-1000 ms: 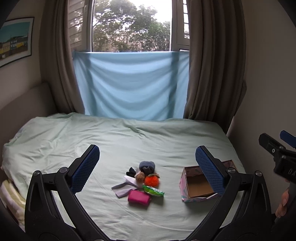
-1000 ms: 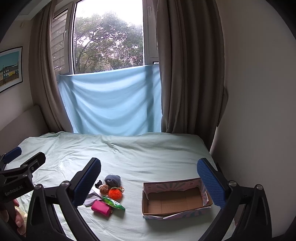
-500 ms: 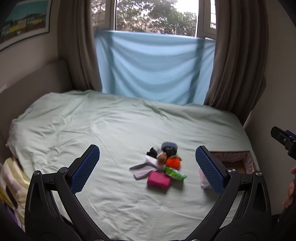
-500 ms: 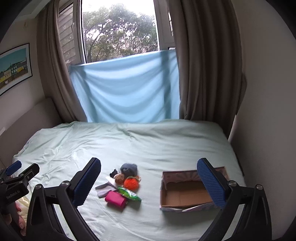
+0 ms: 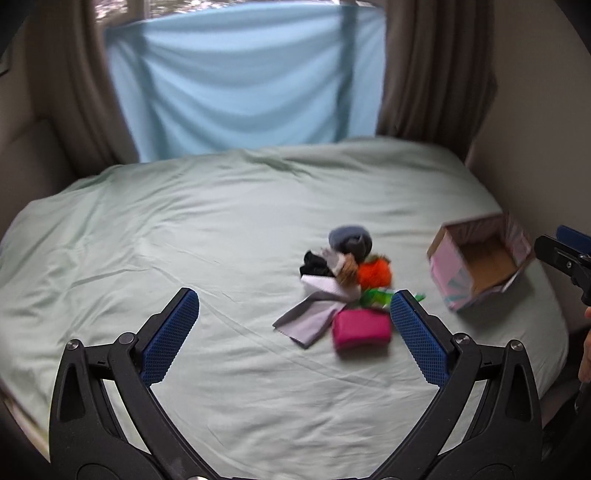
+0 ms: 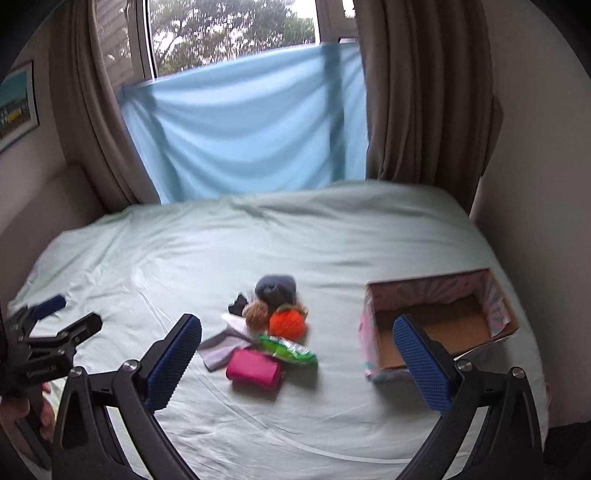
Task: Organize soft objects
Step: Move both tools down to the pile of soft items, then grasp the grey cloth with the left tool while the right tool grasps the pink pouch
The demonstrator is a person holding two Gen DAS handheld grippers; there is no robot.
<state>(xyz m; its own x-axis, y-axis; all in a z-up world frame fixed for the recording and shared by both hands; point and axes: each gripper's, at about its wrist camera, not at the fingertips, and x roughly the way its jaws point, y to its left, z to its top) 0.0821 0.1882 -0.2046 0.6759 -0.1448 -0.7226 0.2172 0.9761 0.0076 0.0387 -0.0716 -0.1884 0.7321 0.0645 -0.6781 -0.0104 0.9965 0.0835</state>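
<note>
Looking through the right wrist camera, I see window trees (image 6: 232,33) and a framed picture (image 6: 16,103); my left view crops them. Both my left gripper (image 5: 293,334) and right gripper (image 6: 297,360) gape wide, holding nothing. The soft pile (image 5: 341,291) sits mid-bed (image 5: 147,236), with the open box (image 6: 439,325) near, to its right.

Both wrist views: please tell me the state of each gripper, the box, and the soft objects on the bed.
left gripper: open, holding nothing, above the bed.
right gripper: open, holding nothing.
cardboard box: open on top, nothing inside.
pink pouch: lying on the sheet at the near edge of the pile.
orange pompom: in the pile, not yet boxed.
grey cloth: lying flat, partly under other items.
</note>
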